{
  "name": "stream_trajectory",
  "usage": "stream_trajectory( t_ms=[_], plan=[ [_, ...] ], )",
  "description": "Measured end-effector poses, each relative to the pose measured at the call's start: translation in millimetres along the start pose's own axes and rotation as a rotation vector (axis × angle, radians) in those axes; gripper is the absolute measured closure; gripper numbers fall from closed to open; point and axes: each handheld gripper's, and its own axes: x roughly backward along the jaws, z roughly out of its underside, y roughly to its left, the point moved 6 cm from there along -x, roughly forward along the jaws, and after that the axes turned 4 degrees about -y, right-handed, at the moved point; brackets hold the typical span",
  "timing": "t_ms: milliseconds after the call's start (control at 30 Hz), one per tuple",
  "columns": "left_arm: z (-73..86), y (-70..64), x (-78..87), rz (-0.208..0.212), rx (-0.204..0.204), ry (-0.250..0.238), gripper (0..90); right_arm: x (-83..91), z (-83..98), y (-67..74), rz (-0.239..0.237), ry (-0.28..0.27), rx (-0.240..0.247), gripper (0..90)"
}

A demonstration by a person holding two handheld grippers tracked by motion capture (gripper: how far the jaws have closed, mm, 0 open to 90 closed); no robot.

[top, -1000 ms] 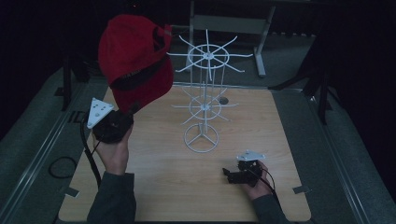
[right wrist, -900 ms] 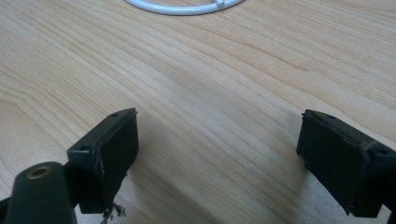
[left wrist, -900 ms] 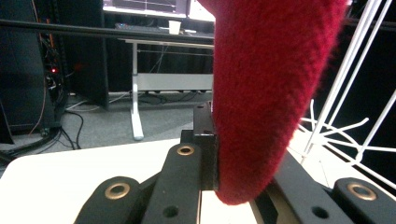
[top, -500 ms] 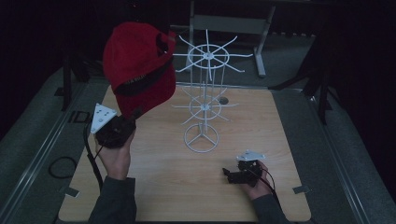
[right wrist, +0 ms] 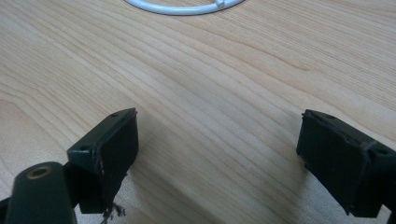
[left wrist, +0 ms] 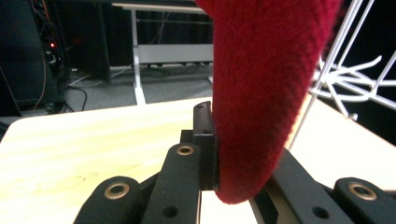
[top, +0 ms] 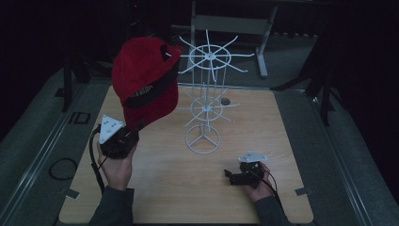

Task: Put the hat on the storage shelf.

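Note:
A red cap (top: 146, 80) hangs in the air just left of the white wire rack (top: 207, 94), its crown close to the upper spokes. My left gripper (top: 135, 128) is below it, shut on the brim. In the left gripper view the red brim (left wrist: 271, 93) is pinched between the black jaws of the left gripper (left wrist: 240, 158), with the rack's wires (left wrist: 345, 79) to the right. My right gripper (top: 230, 175) rests low over the table near the front right, its jaws wide apart. In the right gripper view the right gripper (right wrist: 219, 149) has only bare wood between its pads.
The wooden table (top: 155, 188) is ringed by dark grey floor mats. The rack's round base (right wrist: 182, 7) lies just ahead of the right gripper. A metal table frame (top: 230, 23) stands behind the table. A black cable (top: 96, 165) trails from the left gripper.
The left hand has sunk and shifted slightly right, bringing the red cap lower and closer to the rack. The right hand has kept still.

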Motion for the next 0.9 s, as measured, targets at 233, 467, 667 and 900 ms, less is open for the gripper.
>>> stream_trajectory(
  t_ms=[233,467,667,900],
  plan=[
    [18.9,-3.0,-4.6,0.005,-0.007,0.048,85.6,0.1,0.1,0.1,0.0,0.0,0.0,12.7],
    [33.3,-6.8,-10.0,0.013,-0.015,0.084,85.5,0.1,0.1,0.1,0.001,0.001,-0.001,12.7],
    [43.2,-8.7,-13.2,0.019,-0.019,0.106,85.3,0.2,0.2,0.0,-0.001,0.001,0.003,12.7],
    [48.9,-13.5,-17.8,0.044,-0.026,0.122,84.5,0.2,0.2,0.0,-0.001,0.001,0.003,12.7]
  ],
)
